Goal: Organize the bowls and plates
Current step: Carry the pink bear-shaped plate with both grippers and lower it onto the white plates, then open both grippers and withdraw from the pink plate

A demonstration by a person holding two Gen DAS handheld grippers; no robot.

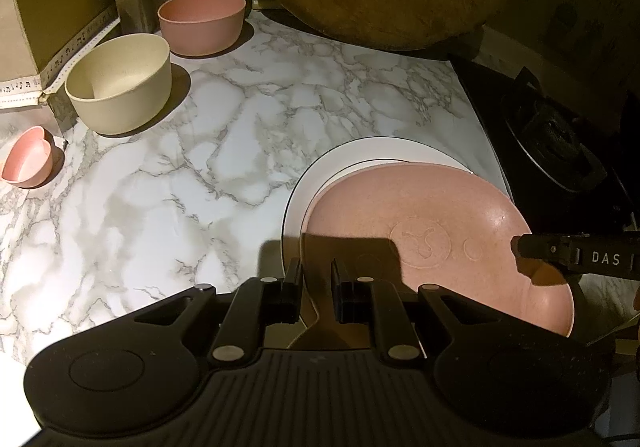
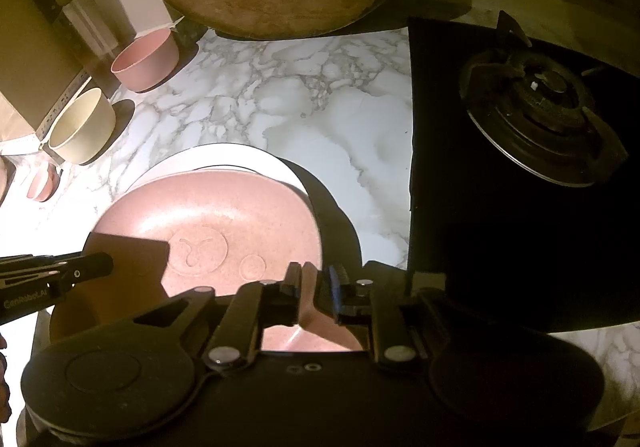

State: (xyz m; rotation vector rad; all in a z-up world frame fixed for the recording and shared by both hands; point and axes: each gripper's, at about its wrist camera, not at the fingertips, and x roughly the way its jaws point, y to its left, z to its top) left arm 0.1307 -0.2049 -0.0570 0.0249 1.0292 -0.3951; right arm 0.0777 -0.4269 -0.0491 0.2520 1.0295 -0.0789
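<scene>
Stacking is the step in hand, by my reading: the pink plate (image 1: 440, 215) is carried by its rim over the white plate (image 1: 320, 175), which lies on the counter (image 1: 200, 167) just ahead of and below both grippers. The left gripper (image 1: 317, 279) is clamped on the near rim, and the plate stretches away forward and to its right. The right gripper (image 2: 314, 287) straddles the opposite rim, with the plate running forward and to its left. A dark sliver shows beside one pad, so I cannot tell whether it truly presses.

To do this well, keep the pink plate level and centre it over the white one; it now sits off toward the stove (image 2: 540, 119) side. Lower until the rims meet all round before letting go. If one side frees first, the other should hold steady so the plate does not tip or slide. The bowls (image 1: 120, 83) far ahead-left of the left gripper are well clear.
</scene>
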